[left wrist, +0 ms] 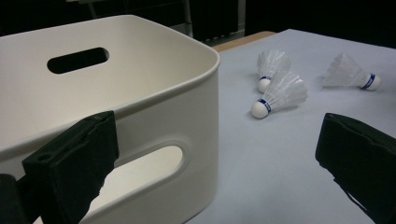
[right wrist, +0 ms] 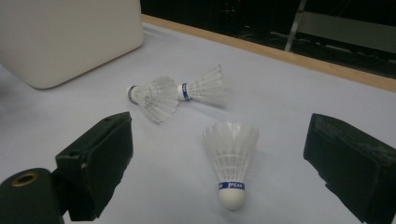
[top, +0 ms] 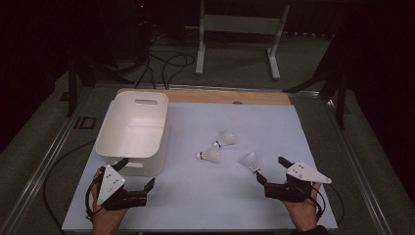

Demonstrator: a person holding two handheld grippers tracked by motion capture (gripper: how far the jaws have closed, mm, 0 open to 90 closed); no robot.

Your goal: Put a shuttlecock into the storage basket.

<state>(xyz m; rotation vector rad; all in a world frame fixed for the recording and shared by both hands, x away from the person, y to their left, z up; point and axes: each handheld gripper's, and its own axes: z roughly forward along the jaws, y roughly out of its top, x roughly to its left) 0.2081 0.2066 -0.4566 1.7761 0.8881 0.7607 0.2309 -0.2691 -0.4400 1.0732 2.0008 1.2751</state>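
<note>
Three white shuttlecocks lie on the pale table mat. The nearest shuttlecock lies with its cork toward my right gripper. That gripper is open, its jaws wide on either side of the shuttlecock and clear of it. Two more shuttlecocks lie touching each other a little farther left. My left gripper is open at the near corner of a white plastic bin, with nothing between its jaws.
The bin has handle slots and looks empty inside. A wooden strip runs along the mat's far edge. Beyond the table stand a white metal frame and cables on the floor.
</note>
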